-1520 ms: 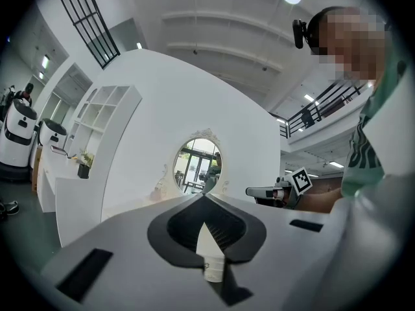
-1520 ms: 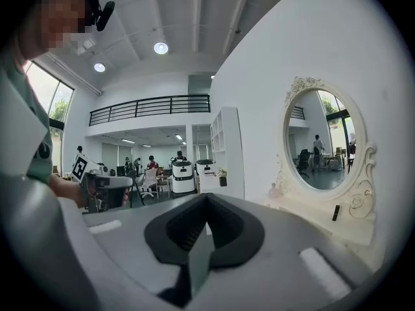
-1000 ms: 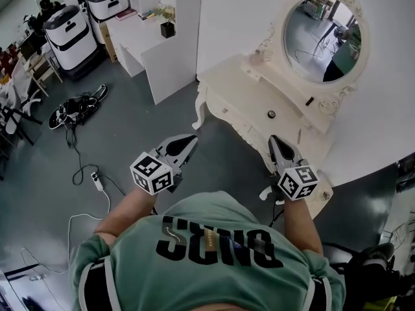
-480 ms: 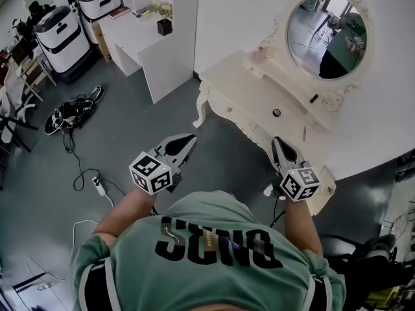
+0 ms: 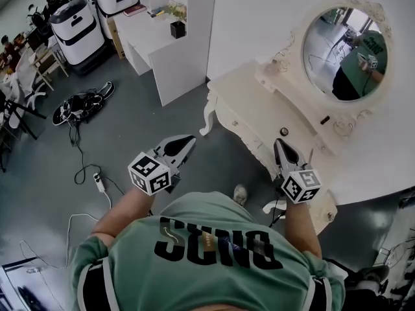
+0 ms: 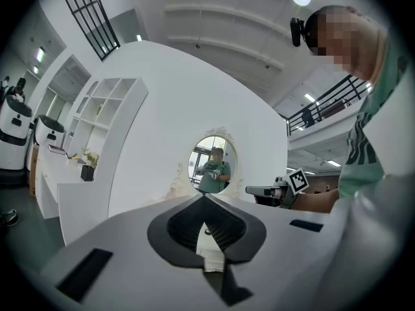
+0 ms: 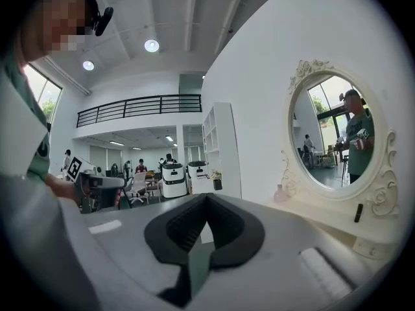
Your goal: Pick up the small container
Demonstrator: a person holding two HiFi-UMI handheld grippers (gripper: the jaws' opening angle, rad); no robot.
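A cream dressing table [image 5: 256, 105] with an oval mirror [image 5: 343, 47] stands ahead on the right. A small pinkish container [image 7: 280, 194] sits on its top at the mirror's left foot, seen faintly in the head view as the small container [image 5: 281, 61]. A small dark item [image 5: 325, 119] lies below the mirror. My left gripper [image 5: 189, 138] hangs over the grey floor, left of the table, jaws shut and empty [image 6: 205, 198]. My right gripper [image 5: 279, 142] is held at the table's front edge, also shut and empty [image 7: 206, 196]. Both are well short of the container.
A white counter [image 5: 162, 50] with a black plant pot [image 5: 178, 30] stands at the back left. Two white-and-black machines [image 5: 76, 21] are beside it. Cables and black gear [image 5: 81, 105] and a power strip [image 5: 98, 181] lie on the floor. The person's shoe [image 5: 240, 194] shows below.
The head view has shifted, so the dressing table and mirror now sit further right and lower in it. Both grippers keep the same pose and stay shut.
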